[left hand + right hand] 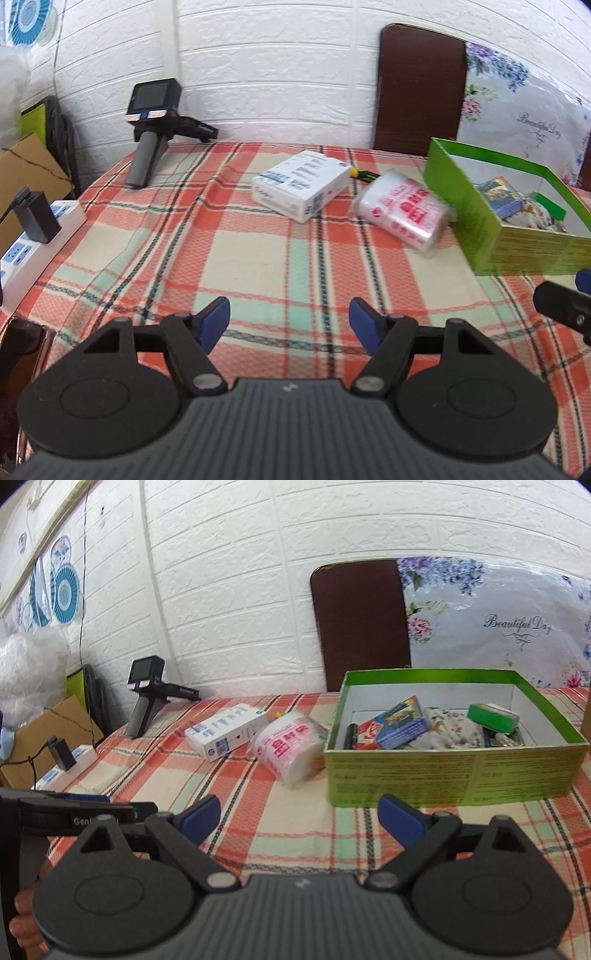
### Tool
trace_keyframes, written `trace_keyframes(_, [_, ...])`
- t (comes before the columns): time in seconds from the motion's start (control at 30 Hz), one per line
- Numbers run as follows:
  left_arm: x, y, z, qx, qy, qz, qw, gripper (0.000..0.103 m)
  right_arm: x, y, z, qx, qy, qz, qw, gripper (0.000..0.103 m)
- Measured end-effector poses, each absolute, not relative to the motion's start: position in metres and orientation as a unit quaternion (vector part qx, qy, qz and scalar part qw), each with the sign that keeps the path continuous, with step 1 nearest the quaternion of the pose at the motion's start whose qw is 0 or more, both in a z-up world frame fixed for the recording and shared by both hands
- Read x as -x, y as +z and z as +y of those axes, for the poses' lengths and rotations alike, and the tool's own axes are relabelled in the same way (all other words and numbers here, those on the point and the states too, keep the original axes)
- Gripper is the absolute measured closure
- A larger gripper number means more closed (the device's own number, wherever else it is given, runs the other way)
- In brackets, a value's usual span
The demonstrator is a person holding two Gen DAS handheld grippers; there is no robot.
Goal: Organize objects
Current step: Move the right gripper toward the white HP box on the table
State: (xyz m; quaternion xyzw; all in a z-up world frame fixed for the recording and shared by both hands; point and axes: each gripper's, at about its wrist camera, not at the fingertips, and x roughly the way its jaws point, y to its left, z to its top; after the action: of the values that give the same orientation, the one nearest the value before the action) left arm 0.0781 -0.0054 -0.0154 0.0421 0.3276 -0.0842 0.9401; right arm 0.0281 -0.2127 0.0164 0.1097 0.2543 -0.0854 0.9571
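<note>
Green box (454, 775) at my one o'clock already held several things, while the white carton (226, 732) and plastic packet (291, 747) at eleven waited, my left gripper (290, 319) and right gripper (301, 816) both spread empty.

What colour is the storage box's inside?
White inside, green outside: the open box; clearest in the right wrist view.

Matte black linkages, silver pivot screws, round side discs, a ribbed grey housing and blue pads are seen on the left gripper (289, 319) and the right gripper (299, 818).
</note>
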Motion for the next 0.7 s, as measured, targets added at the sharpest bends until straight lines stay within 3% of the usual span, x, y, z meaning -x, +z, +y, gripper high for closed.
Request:
trace_keyframes(0.43, [-0.128,-0.052,0.062,-0.017,-0.015,0.345,0.938,0.029,-0.095,0.002,-0.164,-0.038,-0.036,0.300,0.953,0.007])
trace_keyframes(0.7, [-0.154,-0.058,0.082,-0.023,-0.003,0.312,0.950,0.016,-0.148,0.004,-0.146,-0.007,-0.013,0.296,0.955,0.004])
